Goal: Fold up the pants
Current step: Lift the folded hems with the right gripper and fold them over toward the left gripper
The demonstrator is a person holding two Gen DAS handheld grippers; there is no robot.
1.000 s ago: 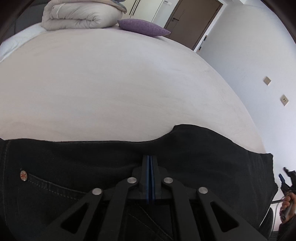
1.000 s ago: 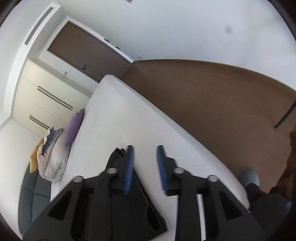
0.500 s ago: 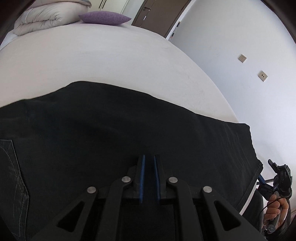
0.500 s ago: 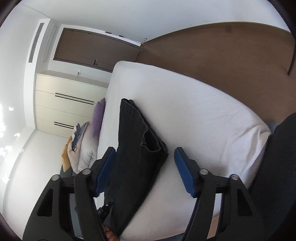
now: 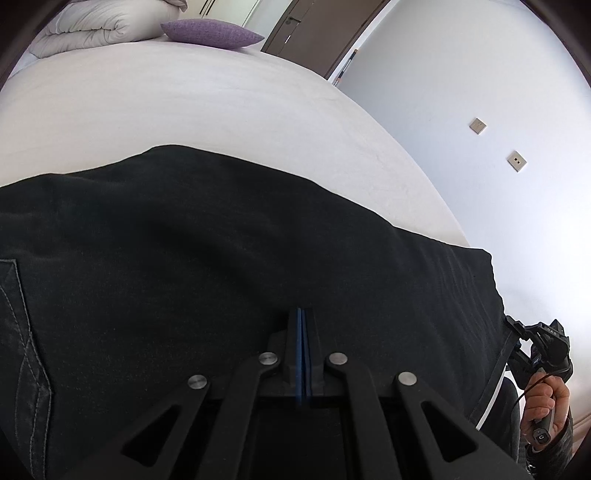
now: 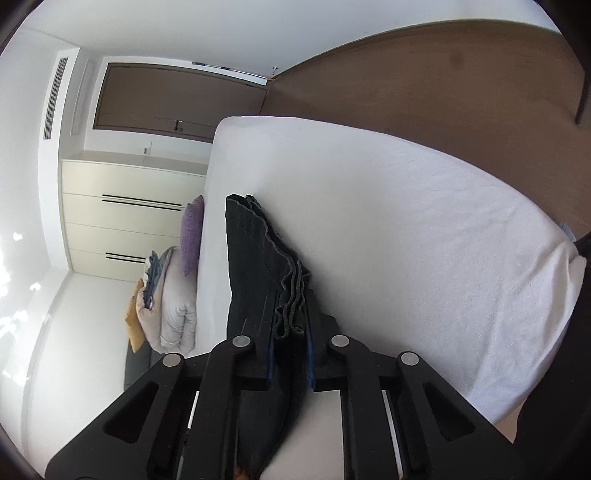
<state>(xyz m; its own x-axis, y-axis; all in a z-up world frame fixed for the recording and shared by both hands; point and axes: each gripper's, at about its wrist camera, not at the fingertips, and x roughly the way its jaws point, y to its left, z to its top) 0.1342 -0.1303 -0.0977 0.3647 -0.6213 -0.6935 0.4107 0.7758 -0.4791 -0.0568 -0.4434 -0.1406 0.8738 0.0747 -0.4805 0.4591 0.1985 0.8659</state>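
Black pants (image 5: 221, 240) lie folded across the white bed (image 5: 184, 103), with a stitched pocket at the left edge. My left gripper (image 5: 302, 314) rests low over the cloth, its blue pads pressed together; no fabric shows between them. At the pants' right end a person's hand (image 5: 541, 402) holds my right gripper (image 5: 539, 343). In the right wrist view the pants (image 6: 251, 251) run away along the bed (image 6: 406, 221). The jaws of the right gripper (image 6: 290, 314) are closing, and the stacked hem layers are squeezed between the pads.
A purple pillow (image 5: 212, 33) and a rolled pale duvet (image 5: 99, 26) sit at the head of the bed. A brown door (image 5: 314, 29) and white wall stand beyond. Cream drawers (image 6: 125, 214) and brown floor (image 6: 443, 92) flank the bed.
The left gripper slid further over the pants, parted slightly and shut again. The right gripper came down, rolled, and went from wide open around the hem to closed on it.
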